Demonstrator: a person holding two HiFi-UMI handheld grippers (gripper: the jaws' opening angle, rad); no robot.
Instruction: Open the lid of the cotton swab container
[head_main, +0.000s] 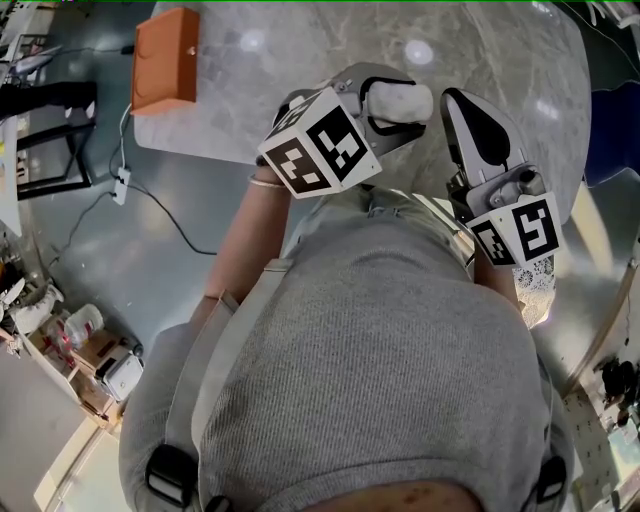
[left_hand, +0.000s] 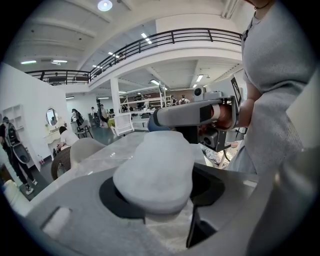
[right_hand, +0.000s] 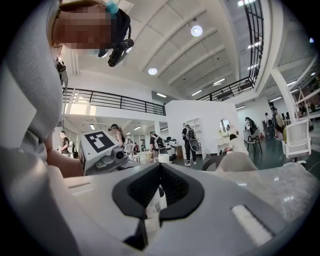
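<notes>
The left claw (head_main: 388, 108) grasped the frosted cotton swab container (left_hand: 156, 170) over the marble surface (head_main: 240, 70), its lid seemingly not yet opened. The right claw (head_main: 465, 115) hung just beside it, clenched shut with nothing clearly in it. With only 1 claw holding, a pry at the lid could twist the smooth tub loose — it would likely drop and spill.

Head cam: overhead, steeply down on grey marbled tabletop (head_main: 250, 80). Gripper cams: low, close, facing each other across it; left's shows right gripper (left_hand: 161, 118), right's shows black-and-white marker cube (right_hand: 97, 143).
</notes>
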